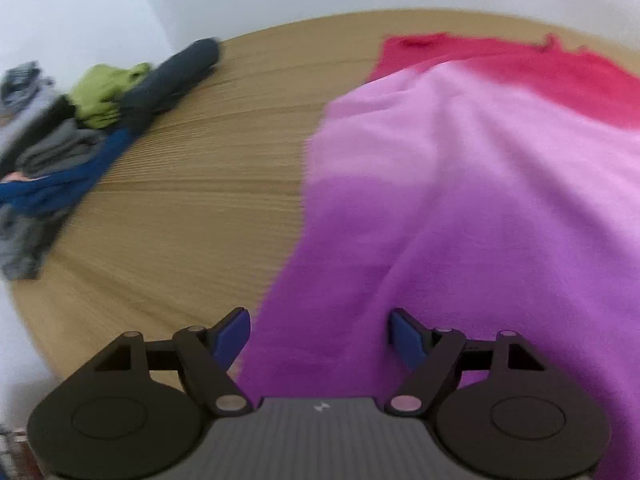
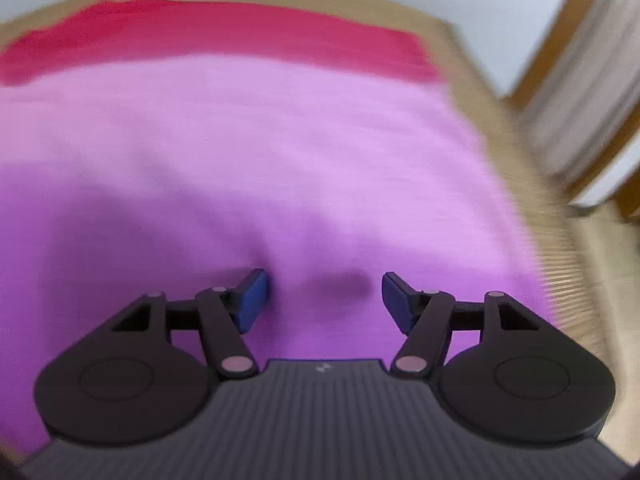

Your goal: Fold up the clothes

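Note:
A purple-pink cloth (image 1: 460, 184) with a red band (image 1: 520, 76) along its far edge lies spread on the wooden table (image 1: 192, 208). My left gripper (image 1: 320, 338) hovers over the cloth's near left edge, open, with nothing between its blue pads (image 1: 230, 336). The right wrist view is blurred. There the same cloth (image 2: 248, 152) fills the picture, red band (image 2: 224, 40) at the far side. My right gripper (image 2: 325, 300) stands open above the cloth's near right part, its pads (image 2: 252, 300) apart from the fabric as far as the blur lets me tell.
A heap of other clothes (image 1: 68, 136) in green, dark navy, blue and grey lies at the table's left edge. White wall stands behind. In the right wrist view the table's right edge (image 2: 532, 184) shows, with a wooden frame and pale curtain (image 2: 580, 92) beyond.

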Available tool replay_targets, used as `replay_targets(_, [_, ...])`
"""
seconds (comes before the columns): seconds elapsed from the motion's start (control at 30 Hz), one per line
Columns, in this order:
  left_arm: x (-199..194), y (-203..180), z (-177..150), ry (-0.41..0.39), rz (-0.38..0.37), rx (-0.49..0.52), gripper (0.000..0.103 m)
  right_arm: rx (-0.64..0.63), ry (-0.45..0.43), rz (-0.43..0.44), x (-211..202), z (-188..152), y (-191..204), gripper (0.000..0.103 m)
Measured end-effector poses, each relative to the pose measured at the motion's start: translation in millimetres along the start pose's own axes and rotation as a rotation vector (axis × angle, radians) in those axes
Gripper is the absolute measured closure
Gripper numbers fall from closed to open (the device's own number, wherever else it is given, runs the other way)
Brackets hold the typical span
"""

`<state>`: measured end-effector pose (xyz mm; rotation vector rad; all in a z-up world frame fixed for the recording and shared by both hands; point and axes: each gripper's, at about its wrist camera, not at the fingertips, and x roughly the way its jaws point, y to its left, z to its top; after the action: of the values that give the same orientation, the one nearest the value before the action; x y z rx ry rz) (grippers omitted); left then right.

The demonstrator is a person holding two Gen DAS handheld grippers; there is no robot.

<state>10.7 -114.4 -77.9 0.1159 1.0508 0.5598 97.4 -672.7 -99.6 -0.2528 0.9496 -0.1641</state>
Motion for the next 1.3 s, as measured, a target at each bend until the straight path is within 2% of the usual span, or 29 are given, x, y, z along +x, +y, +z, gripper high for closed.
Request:
replay_targets(0.07, [1.0, 0.5, -2.2, 0.004, 0.057, 0.052, 0.024, -0.001, -0.009, -0.098, 14.1, -1.9, -16.5, 0.037])
replay_targets(0.13, [1.6, -3.7, -2.4, 0.022, 0.131, 0.116, 0.027, 0.015, -0.015, -0.104, 22.4, 1.5, -27.8, 0.037])
replay_targets(0.2, [-1.3, -7.1, -3.9, 0.044, 0.182, 0.146, 0.036, 0.024, -0.030, -0.095, 15.7, 7.4, -28.4, 0.041])
replay_targets(0.23, [-7.2, -7.9, -3.3, 0.042, 0.168, 0.127, 0.037, 0.037, -0.047, -0.080, 6.6, 8.1, -27.3, 0.041])
replay_targets(0.27, [-18.3, -8.7, -3.8, 0.023, 0.122, 0.090, 0.036, 0.054, -0.073, -0.030, -6.9, 2.6, -21.7, 0.041])
replay_targets(0.33, [-41.9, -14.5, -3.8, -0.013, -0.014, -0.015, 0.036, 0.101, -0.102, 0.120, -34.7, -12.1, -11.2, 0.040])
replay_targets(0.4, [-57.9, -24.6, -8.6, -0.037, -0.174, -0.101, 0.034, 0.148, -0.065, 0.271, -47.0, -28.7, -0.6, 0.040])
replay_targets(0.43, [-63.3, -33.4, -13.1, -0.039, -0.232, -0.117, 0.034, 0.152, -0.048, 0.326, -49.8, -37.9, 5.3, 0.040])
replay_targets(0.47, [-68.3, -43.0, -17.9, -0.038, -0.283, -0.126, 0.033, 0.142, -0.037, 0.345, -50.6, -47.6, 10.8, 0.040])
replay_targets(0.5, [-67.8, -53.9, -22.8, -0.021, -0.283, -0.100, 0.033, 0.120, -0.022, 0.326, -49.7, -57.5, 16.2, 0.039])
replay_targets(0.57, [-64.2, -68.5, -33.8, 0.003, -0.244, -0.043, 0.034, 0.101, -0.063, 0.289, -53.5, -72.6, 10.2, 0.033])
replay_targets(0.63, [-60.6, -71.0, -46.7, 0.005, -0.190, -0.007, 0.026, 0.132, -0.057, 0.251, -49.9, -77.3, -5.6, 0.032])
replay_targets(0.77, [-55.7, -42.5, -62.1, 0.039, -0.119, -0.049, 0.022, 0.150, -0.050, 0.035, -34.6, -85.9, -48.2, 0.032])
replay_targets(0.83, [-55.6, -29.0, -66.8, 0.054, -0.070, -0.073, 0.025, 0.152, -0.037, -0.017, -23.2, -88.3, -66.7, 0.031])
replay_targets(0.9, [-59.2, -22.1, -67.6, 0.062, -0.068, -0.117, 0.036, 0.162, -0.028, -0.009, -17.4, -84.4, -74.6, 0.031])
replay_targets(0.97, [-71.3, -19.6, -63.9, 0.029, -0.115, -0.158, 0.035, 0.147, -0.030, -0.044, -23.8, -77.5, -67.0, 0.031])
replay_targets(1.03, [-83.7, -26.4, -55.2, -0.028, -0.170, -0.157, 0.033, 0.153, -0.049, -0.059, -33.3, -66.6, -53.8, 0.031])
replay_targets(1.17, [-98.0, -47.4, -31.4, -0.148, -0.247, -0.077, 0.031, 0.126, -0.127, 0.063, -60.2, -41.5, 3.2, 0.031])
replay_targets(1.23, [-97.7, -53.4, -19.6, -0.203, -0.293, -0.037, 0.029, 0.055, -0.158, 0.158, -74.1, -28.0, 48.5, 0.031])
replay_targets(1.3, [-83.3, -51.8, -9.6, -0.215, -0.329, -0.014, 0.029, -0.036, -0.190, 0.242, -87.1, -15.7, 100.5, 0.031])
